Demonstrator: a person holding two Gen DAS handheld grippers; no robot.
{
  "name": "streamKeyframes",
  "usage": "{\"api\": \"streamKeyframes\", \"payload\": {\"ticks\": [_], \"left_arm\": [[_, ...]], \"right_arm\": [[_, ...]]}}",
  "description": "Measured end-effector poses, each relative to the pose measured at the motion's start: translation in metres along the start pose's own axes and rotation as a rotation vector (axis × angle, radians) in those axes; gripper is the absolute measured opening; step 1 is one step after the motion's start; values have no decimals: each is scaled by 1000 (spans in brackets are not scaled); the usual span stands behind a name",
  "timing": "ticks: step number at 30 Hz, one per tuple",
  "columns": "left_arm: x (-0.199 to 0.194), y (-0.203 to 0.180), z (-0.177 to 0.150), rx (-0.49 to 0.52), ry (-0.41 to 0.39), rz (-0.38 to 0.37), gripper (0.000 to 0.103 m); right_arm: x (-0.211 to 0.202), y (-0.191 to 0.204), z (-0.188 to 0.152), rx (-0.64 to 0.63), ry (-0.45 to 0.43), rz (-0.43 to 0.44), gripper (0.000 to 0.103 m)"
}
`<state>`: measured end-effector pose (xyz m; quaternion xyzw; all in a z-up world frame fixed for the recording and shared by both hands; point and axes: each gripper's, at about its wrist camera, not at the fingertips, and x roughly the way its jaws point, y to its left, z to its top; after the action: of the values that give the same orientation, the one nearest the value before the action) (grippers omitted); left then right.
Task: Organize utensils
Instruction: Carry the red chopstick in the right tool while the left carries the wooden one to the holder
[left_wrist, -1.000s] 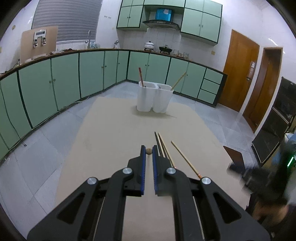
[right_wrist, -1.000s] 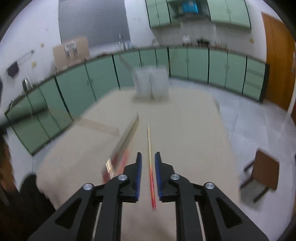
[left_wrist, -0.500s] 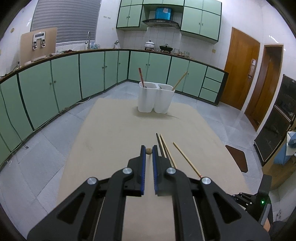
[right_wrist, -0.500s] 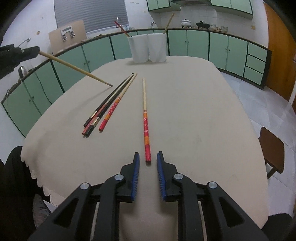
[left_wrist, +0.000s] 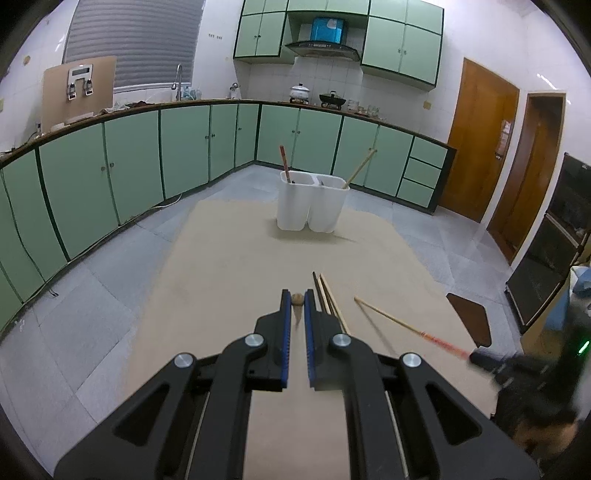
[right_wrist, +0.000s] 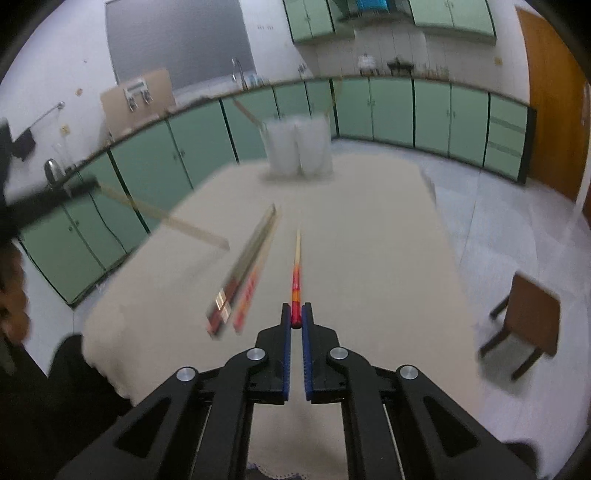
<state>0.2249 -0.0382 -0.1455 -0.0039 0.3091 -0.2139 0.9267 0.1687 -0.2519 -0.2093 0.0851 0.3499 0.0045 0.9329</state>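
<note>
Two grippers work above a long table (left_wrist: 229, 266) spread with a beige cloth, in a kitchen lined with green cabinets (left_wrist: 133, 162). At the far end of the table stands a white two-compartment holder (left_wrist: 312, 205); a red-topped chopstick (left_wrist: 283, 162) leans out of its left compartment and a pale wooden one (left_wrist: 360, 168) out of its right. A brown stool (right_wrist: 528, 325) stands on the tiled floor beside the table.

Mid-table lies a small bundle of chopsticks (right_wrist: 245, 273) — dark and red-banded ends toward the near edge, blurred in the right wrist view. In the left wrist view the same bundle (left_wrist: 327, 295) shows just right of the left gripper's fingers.

The right gripper (right_wrist: 296, 321) has its blue-padded jaws pressed together on the red end of a red-and-orange chopstick (right_wrist: 296, 273), whose pale tip points away toward the holder. Seen from the left wrist, that chopstick (left_wrist: 399, 321) slants above the cloth, its red end in the blurred black gripper (left_wrist: 480, 358) at the right edge.

The left gripper (left_wrist: 296, 299) is closed to a narrow slit on a plain wooden chopstick (left_wrist: 297, 299) — its round butt end shows between the fingertips. From the right wrist view this stick (right_wrist: 166, 218) stretches out from the left gripper (right_wrist: 92, 184) over the table's left side, blurred.
</note>
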Motion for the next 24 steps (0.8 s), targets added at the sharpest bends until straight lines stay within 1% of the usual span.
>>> {"api": "streamKeyframes", "payload": {"ticks": [3, 6, 10, 13, 15, 19, 24], "left_arm": [[-3, 2, 4, 5, -3, -3, 6], [-1, 1, 11, 27, 8, -11, 6], [5, 5, 21, 29, 38, -35, 6], [10, 5, 33, 42, 51, -48, 6], [13, 5, 41, 50, 61, -62, 6], [18, 3, 59, 65, 73, -87, 6], [22, -2, 80, 94, 61, -81, 6]], "right_arm": [[-26, 7, 40, -42, -45, 8, 5], [-37, 13, 74, -84, -51, 22, 5], [-29, 21, 114, -152, -24, 24, 5], [-12, 21, 142, -187, 27, 28, 5], [-5, 22, 154, -190, 54, 32, 5], [2, 20, 173, -192, 74, 35, 5], [8, 18, 200, -190, 84, 37, 5]]}}
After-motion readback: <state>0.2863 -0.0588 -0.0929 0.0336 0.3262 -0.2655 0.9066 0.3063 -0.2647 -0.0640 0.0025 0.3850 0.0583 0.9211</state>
